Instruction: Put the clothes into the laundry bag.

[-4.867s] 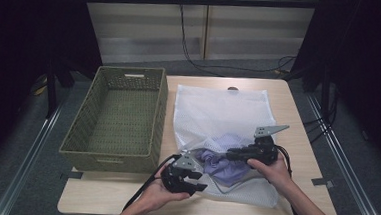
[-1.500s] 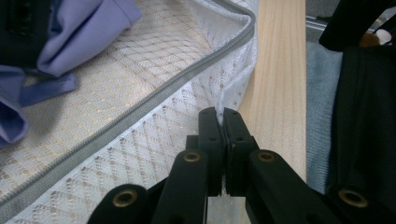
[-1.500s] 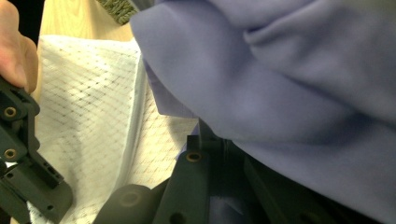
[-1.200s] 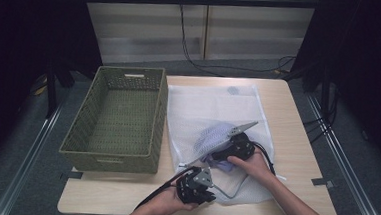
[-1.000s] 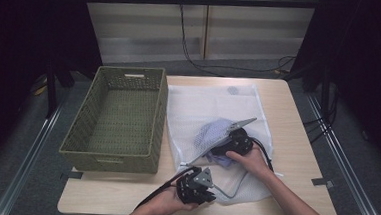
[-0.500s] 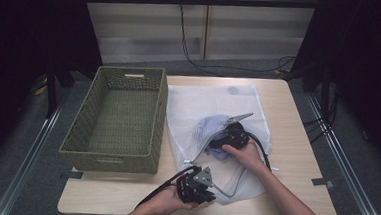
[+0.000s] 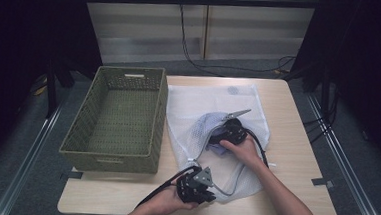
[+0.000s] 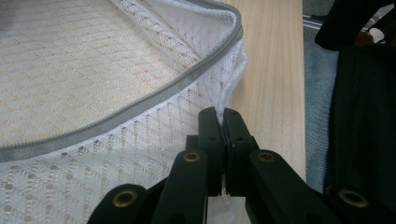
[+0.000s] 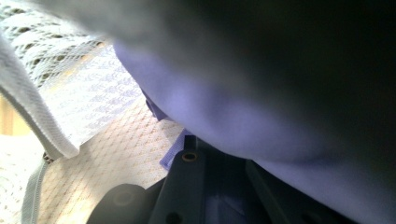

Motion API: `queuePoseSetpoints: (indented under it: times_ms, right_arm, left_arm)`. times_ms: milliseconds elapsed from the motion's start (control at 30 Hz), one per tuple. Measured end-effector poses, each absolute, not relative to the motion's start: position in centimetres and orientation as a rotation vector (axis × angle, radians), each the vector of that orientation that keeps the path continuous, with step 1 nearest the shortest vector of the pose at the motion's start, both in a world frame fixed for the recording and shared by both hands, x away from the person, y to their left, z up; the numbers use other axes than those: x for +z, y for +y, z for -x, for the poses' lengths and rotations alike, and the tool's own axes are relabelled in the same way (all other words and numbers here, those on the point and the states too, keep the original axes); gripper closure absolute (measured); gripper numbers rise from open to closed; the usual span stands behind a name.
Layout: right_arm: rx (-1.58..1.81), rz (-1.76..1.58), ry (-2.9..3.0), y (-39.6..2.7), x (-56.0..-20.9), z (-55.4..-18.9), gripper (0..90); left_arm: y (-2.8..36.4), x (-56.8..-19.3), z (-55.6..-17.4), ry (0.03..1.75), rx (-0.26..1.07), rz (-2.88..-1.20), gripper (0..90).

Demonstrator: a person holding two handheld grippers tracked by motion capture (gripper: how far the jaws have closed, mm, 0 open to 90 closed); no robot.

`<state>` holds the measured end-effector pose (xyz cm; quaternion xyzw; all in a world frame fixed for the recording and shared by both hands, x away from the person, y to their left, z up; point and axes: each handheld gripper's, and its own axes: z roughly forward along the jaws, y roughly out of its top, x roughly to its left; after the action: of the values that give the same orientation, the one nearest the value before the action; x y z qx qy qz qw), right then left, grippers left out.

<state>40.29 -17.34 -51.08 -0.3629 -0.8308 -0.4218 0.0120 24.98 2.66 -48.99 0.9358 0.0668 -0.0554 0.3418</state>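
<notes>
- We hold the left gripper low at the near edge of the table, its jaws pressed together on the hem of the white mesh laundry bag; in the left gripper view the white mesh runs right into the seam between the two jaws
- We judge that this pinch is there to anchor the bag and keep its mouth lifted: the grey zipper arcs up and away from the jaws, and the opening gapes beneath it
- Our right gripper reaches into the bag from the near right side, with the hand just behind it and the mesh draped over its front
- In the right gripper view a purple garment lies across the jaws and hides their tips, so we cannot tell whether they are spread or clamped on the cloth
- The garment sits inside the bag, near its middle, showing as a bluish mound through the mesh in the high view
- We read this as the cloth being worked through the bag's mouth, though which way it is going we cannot say from these pictures
- The green woven basket stands empty just left of the bag, its right wall touching or nearly touching the mesh, a likely place for laundry to come from or go to
</notes>
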Motion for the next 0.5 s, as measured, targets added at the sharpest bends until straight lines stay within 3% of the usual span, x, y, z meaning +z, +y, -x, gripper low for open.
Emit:
queuePoseSetpoints:
  times_ms: [500]
  right_arm:
    - [-1.338, 1.215, -2.599, -16.86, -51.16, -41.17, 88.3]
  left_arm:
    - [2.58, -49.09, -24.91, 0.185, -0.142, -2.418, 88.2]
